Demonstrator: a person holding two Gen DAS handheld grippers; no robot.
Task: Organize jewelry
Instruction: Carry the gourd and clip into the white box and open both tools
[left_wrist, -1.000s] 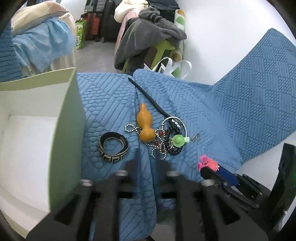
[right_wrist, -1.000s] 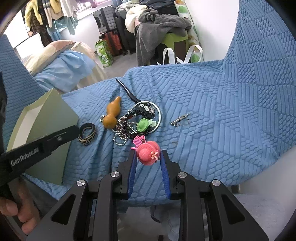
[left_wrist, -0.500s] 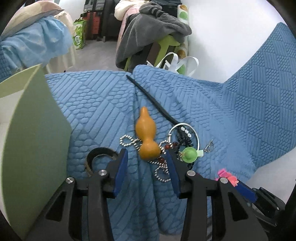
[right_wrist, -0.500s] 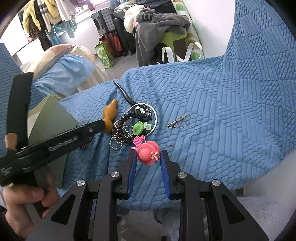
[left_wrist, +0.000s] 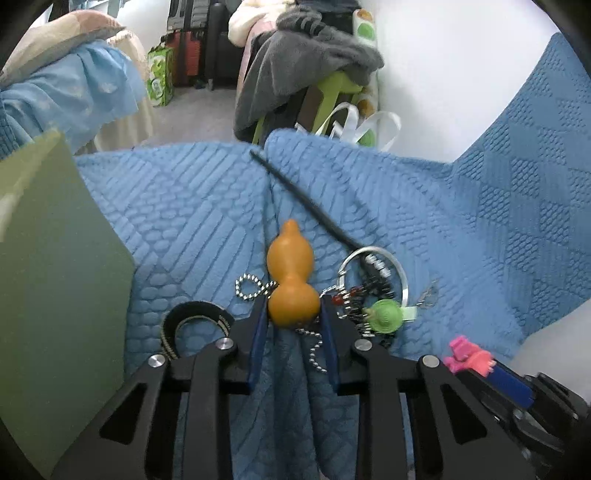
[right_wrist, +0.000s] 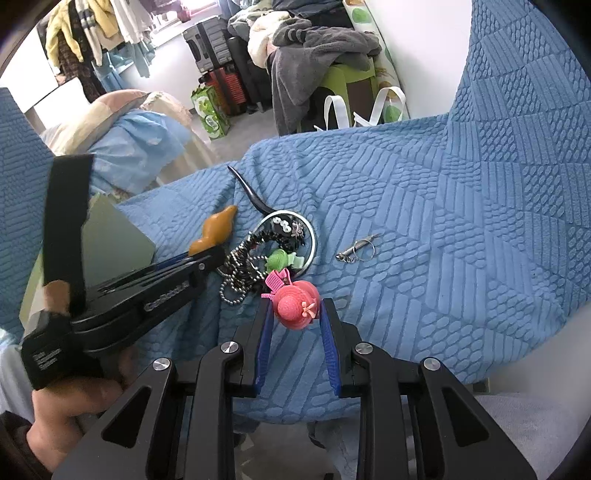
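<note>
Beside the green box (left_wrist: 62, 295), closing left fingers (left_wrist: 293, 314) pinch the gourd (left_wrist: 291, 273); right fingers (right_wrist: 295, 314) clamp the pink hat clip (right_wrist: 295, 302).

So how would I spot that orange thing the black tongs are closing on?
Find the blue quilted cover, then the tangle of bead chains near its front edge. At the left of that tangle lies an orange gourd charm, between the left gripper fingers. It alone is smooth, two-bulbed and orange; the neighbours are beads, rings and hat-shaped clips.
</note>
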